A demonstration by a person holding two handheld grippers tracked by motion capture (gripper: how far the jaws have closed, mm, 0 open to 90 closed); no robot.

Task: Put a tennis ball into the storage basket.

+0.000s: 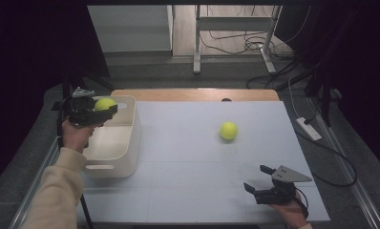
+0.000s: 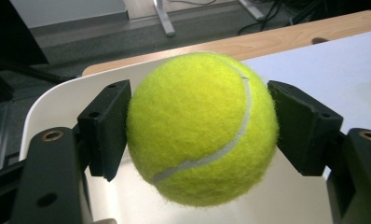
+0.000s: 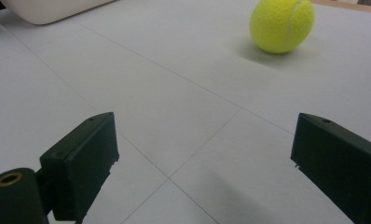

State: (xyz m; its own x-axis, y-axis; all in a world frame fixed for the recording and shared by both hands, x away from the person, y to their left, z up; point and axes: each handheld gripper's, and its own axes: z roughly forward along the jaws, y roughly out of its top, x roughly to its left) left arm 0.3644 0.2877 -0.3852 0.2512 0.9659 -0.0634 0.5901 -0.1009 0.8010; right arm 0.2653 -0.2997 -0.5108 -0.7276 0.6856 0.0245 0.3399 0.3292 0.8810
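Nearest the lens, a fuzzy yellow-green tennis ball with a pale curved seam sits clamped between the left gripper's black jaws, held over the far rim of the smooth white bin. Deposit appears imminent, not completed; the bin's interior looks empty, though partly hidden. A second ball rests on the matte white table, well ahead of the right gripper, whose jaws stand wide, unloaded.
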